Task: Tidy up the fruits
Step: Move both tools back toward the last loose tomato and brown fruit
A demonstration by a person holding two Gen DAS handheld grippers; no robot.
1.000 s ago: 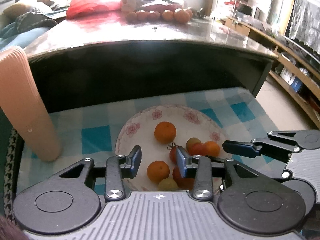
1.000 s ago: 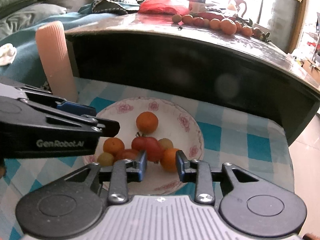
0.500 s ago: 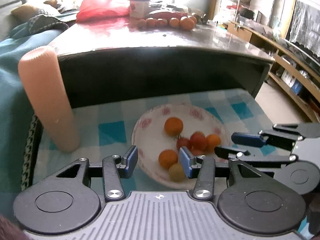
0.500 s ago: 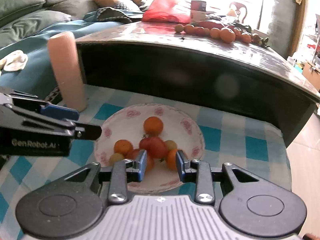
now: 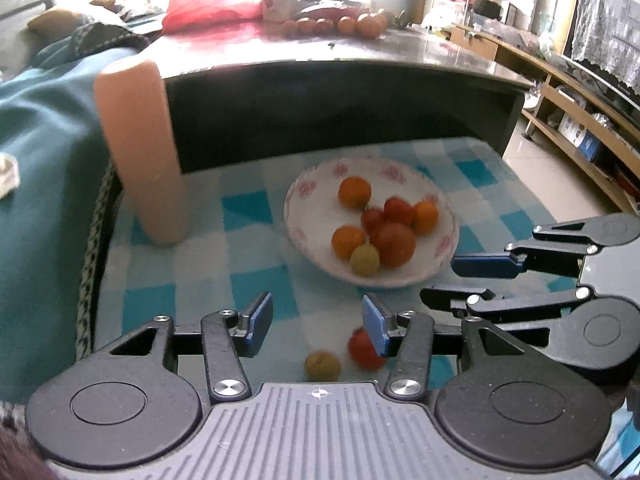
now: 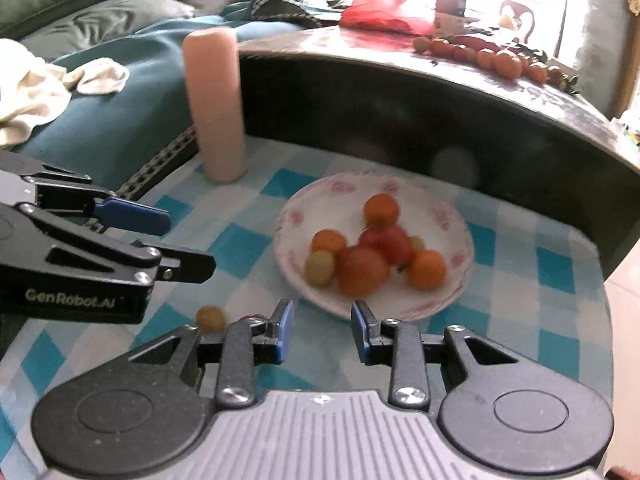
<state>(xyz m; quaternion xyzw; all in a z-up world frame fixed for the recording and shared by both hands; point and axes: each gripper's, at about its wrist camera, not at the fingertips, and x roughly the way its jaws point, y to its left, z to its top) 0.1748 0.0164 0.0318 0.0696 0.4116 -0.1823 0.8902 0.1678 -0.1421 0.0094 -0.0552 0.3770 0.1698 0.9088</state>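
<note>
A white floral plate (image 5: 304,192) (image 6: 452,216) holds several orange, red and yellow-green fruits on a blue checked cloth. Two loose fruits lie on the cloth in front of the plate: a yellow-green one (image 5: 322,366) (image 6: 210,318) and a red one (image 5: 362,348), which is partly behind my left gripper's right finger. My left gripper (image 5: 316,312) (image 6: 180,244) is open and empty, just above the loose pair. My right gripper (image 6: 322,316) (image 5: 472,276) is open and empty too, hovering at the plate's near rim.
A tall pink cylinder (image 5: 140,152) (image 6: 216,108) stands on the cloth left of the plate. Behind is a dark low table with a row of fruits (image 5: 340,26) (image 6: 492,56) and a red bag (image 5: 208,0). A teal blanket (image 5: 40,140) lies to the left.
Both grippers have drawn back from over the plate toward the cloth's near side. The two loose fruits have come into view. The left jaws stand slightly wider.
</note>
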